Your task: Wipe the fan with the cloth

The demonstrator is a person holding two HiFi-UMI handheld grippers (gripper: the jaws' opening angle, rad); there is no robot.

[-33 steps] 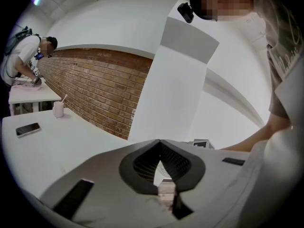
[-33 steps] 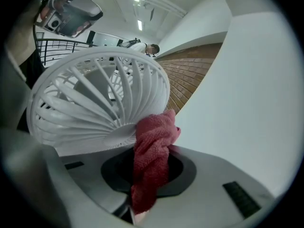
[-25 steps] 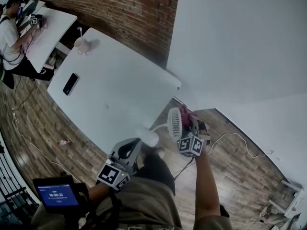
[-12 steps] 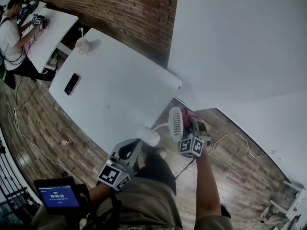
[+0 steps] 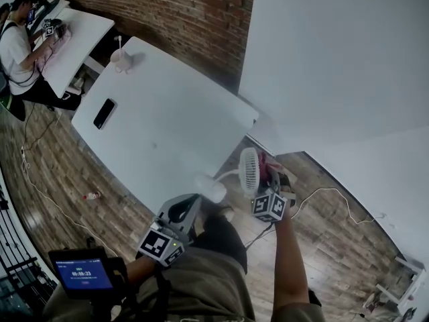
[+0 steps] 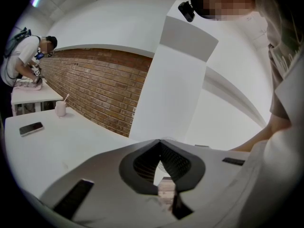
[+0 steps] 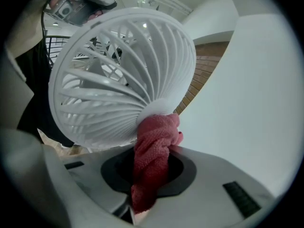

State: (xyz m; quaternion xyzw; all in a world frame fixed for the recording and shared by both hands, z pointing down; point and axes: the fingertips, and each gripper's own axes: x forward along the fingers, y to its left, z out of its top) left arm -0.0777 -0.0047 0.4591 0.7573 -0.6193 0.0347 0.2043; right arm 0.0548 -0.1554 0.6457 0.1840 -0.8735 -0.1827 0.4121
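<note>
Left of the fan (image 5: 249,171), low beside its white foot (image 5: 210,190), the left gripper (image 5: 191,205) has its jaws pressed together with nothing in them. I cannot tell whether it touches the foot. The white table (image 5: 167,126) spreads away to the left of the fan, and the foot appears to sit at its near edge. The fan's round cage shows almost edge-on in the head view. Right of the fan, the right gripper (image 7: 154,152) is clamped on a bunched pink cloth (image 7: 157,127), and the top of the bunch presses on the hub where the cage's ribs meet.

The step in hand looks like wiping that ribbed face. To do it well, keep the clamp firm so the cloth cannot slip, and draw the bunch from the hub outward along the ribs. Going across them could snag the folds. Press lightly, since the head sits on a slim neck and would likely swing or tip. The left gripper would serve best bracing the foot.
</note>
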